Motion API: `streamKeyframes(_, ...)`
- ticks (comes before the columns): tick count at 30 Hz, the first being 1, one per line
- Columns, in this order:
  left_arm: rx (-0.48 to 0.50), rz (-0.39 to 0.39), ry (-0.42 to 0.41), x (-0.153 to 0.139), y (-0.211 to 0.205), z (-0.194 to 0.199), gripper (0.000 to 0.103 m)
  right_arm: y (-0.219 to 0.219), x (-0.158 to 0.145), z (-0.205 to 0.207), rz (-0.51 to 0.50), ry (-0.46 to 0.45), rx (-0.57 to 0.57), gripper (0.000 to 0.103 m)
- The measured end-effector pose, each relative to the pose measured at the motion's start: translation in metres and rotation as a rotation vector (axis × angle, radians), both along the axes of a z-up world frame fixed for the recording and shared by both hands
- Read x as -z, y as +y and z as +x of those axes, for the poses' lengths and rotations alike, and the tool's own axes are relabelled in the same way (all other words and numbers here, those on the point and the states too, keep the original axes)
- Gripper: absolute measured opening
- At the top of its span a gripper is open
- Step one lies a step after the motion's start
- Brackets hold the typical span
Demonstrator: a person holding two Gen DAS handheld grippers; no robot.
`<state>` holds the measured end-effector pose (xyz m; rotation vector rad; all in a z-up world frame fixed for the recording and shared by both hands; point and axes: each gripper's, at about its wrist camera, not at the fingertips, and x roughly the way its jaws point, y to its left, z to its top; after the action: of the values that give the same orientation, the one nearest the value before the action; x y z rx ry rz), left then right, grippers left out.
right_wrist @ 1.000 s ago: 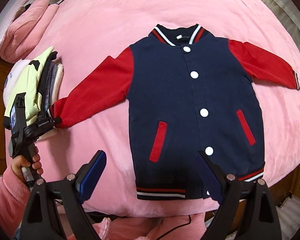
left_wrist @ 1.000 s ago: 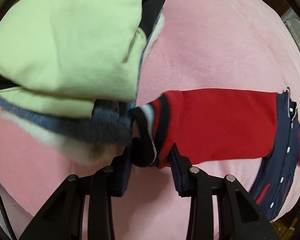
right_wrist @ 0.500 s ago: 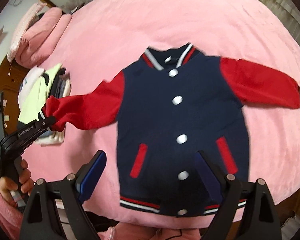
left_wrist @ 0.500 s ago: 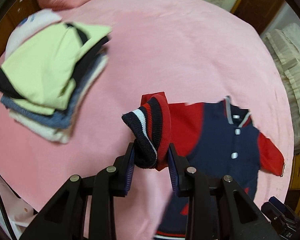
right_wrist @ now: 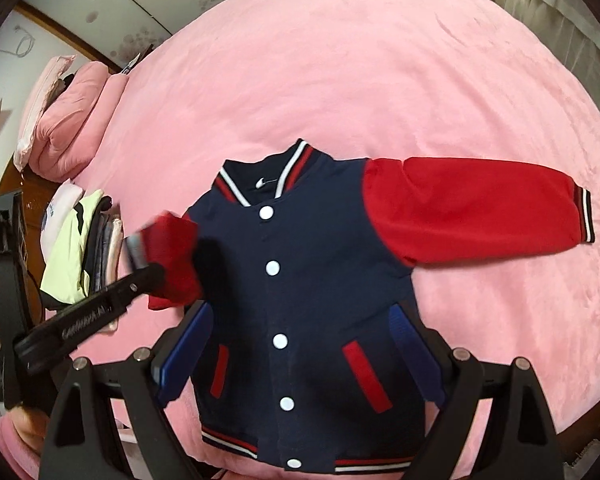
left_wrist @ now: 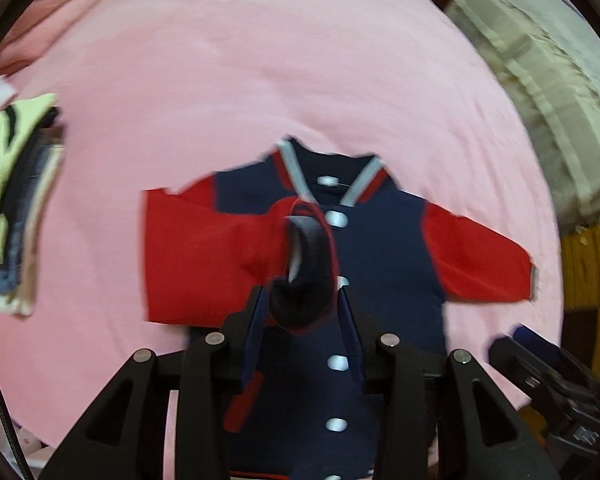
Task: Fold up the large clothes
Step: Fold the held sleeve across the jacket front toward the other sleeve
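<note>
The jacket (right_wrist: 300, 280) lies buttoned, front up, on the pink bedspread (right_wrist: 340, 60). Your left gripper (left_wrist: 302, 304) is clamped on the striped cuff (left_wrist: 306, 264), sleeve doubled over the chest. Your right gripper (right_wrist: 300, 344) hovers with its jaws apart near the hem. A folded clothes stack (right_wrist: 80, 248) sits left. The left view is blurred.

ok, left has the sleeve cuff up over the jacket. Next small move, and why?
Probably lower the cuff onto the jacket front and let go. The left gripper holds it shut above the buttons, with the sleeve already doubled across the chest. The right gripper hangs open over the hem; the other sleeve lies flat.
</note>
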<state>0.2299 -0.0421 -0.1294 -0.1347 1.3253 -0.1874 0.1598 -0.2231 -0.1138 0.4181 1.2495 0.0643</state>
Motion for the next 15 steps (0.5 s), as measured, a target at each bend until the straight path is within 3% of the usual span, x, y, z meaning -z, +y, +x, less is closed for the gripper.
streamKeyframes(2, 0.012, -0.019, -0.002, -0.001, -0.005, -0.002, 0.083, -0.006, 0.004, 0.001, 0.016, -0.001, 0.002, 0.090)
streamKeyframes(3, 0.004, -0.023, -0.020, -0.005, -0.006, -0.004, 0.089, -0.008, 0.006, 0.002, 0.026, 0.000, 0.000, 0.090)
streamKeyframes(7, -0.024, 0.013, -0.005, -0.002, 0.004, -0.004, 0.089, -0.011, 0.023, 0.012, 0.076, 0.025, -0.015, 0.090)
streamKeyframes(15, -0.170, 0.127, 0.142, 0.033, 0.051, 0.004, 0.089, 0.014, 0.083, 0.041, 0.284, 0.106, -0.051, 0.089)
